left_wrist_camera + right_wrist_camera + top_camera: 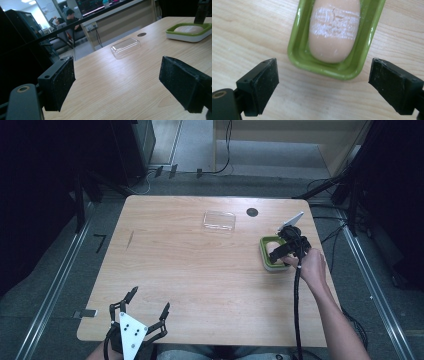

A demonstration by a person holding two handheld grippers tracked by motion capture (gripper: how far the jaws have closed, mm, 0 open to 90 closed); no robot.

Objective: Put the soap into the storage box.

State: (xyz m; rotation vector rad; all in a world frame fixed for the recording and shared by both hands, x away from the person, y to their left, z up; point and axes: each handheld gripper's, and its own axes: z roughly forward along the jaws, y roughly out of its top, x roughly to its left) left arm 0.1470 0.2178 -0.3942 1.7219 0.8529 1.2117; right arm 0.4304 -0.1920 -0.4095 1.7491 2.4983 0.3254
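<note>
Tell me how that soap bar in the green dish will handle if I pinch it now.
Probably slippery: the soap bar is rounded and smooth, so the pads may squeeze it out. It looks rigid but scuffed white, so likely markable. The green dish may slide on the table.

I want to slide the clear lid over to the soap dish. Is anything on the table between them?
No. In the high view the clear lid and the soap dish have bare wood between them; the left gripper view shows that too.
</note>
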